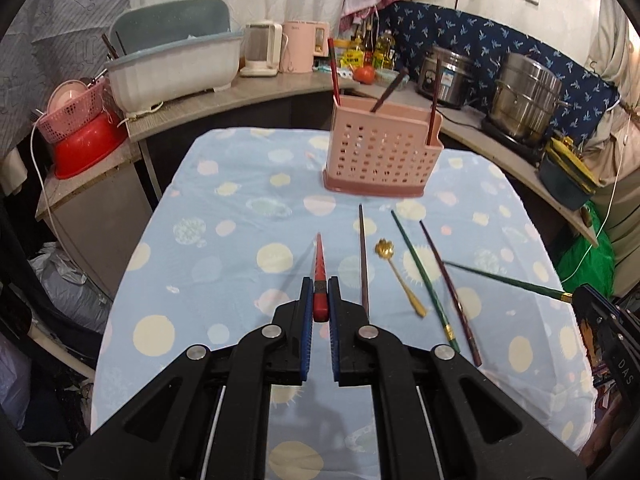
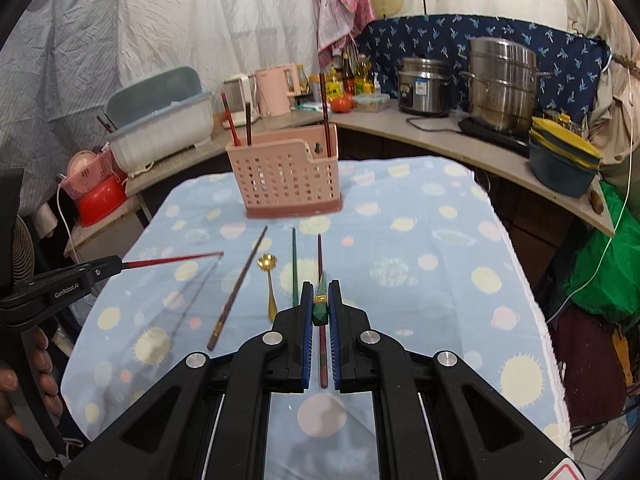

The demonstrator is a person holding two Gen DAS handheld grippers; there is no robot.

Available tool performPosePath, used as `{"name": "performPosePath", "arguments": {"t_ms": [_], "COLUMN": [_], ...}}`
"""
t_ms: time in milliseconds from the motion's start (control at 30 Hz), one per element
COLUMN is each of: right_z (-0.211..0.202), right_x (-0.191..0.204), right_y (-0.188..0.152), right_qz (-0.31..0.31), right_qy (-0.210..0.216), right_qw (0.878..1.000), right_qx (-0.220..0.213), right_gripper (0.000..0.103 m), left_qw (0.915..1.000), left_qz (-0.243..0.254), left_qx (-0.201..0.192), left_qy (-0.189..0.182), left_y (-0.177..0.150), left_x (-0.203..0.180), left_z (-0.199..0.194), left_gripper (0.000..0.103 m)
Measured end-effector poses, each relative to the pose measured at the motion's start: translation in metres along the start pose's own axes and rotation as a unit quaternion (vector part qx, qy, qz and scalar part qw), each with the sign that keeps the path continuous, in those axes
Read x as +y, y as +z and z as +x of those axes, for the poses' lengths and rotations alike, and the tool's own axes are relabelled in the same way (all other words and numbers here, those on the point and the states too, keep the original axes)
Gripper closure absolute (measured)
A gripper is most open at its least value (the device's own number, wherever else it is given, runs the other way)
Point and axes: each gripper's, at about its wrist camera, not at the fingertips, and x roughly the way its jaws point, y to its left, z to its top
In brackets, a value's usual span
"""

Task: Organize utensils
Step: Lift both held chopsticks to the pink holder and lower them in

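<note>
Above spotted cloth (image 1: 240, 208), left gripper (image 1: 321, 292) clamps red chopstick (image 1: 319, 256), right gripper (image 2: 321, 296) green chopstick (image 2: 320, 308).

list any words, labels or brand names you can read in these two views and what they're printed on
"GenRobot.AI": white lettering on the black arm of the left gripper, seen from the right wrist view.
"DAS": white letters on the black body of the right gripper, at the edge of the left wrist view; possibly part of a longer word.
Too small or blurred to read: the rice cooker sticker, the bottles labels, the pink kettle marking.
</note>
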Motion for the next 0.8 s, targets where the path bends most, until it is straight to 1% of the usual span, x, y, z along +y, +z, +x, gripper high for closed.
{"name": "performPosePath", "arguments": {"t_ms": [300, 433, 633, 800], "right_z": [-0.021, -0.024, -0.030, -0.029], "right_x": [0.004, 0.004, 0.005, 0.009], "right_y": [0.050, 0.071, 0.103, 0.137], "right_qz": [-0.005, -0.001, 0.000, -0.003], "right_qy": [0.006, 0.014, 0.025, 0.036], "right_qw": [0.998, 0.997, 0.994, 0.991], "right_qx": [-0.057, -0.074, -0.105, -0.128], "right_gripper": [0.096, 0.096, 0.096, 0.096], "left_qw": [0.9996, 0.9991, 0.9981, 0.9951], "left_qz": [0.002, 0.002, -0.003, 0.008], "left_qx": [-0.030, -0.042, -0.060, -0.097], "left_qy": [-0.001, -0.001, -0.014, -0.017], "left_y": [0.040, 0.061, 0.099, 0.138], "left_x": [-0.002, -0.004, -0.008, -0.018], "left_z": [-0.020, -0.025, -0.032, -0.046], "left_gripper": [0.096, 0.096, 0.096, 0.096]}}
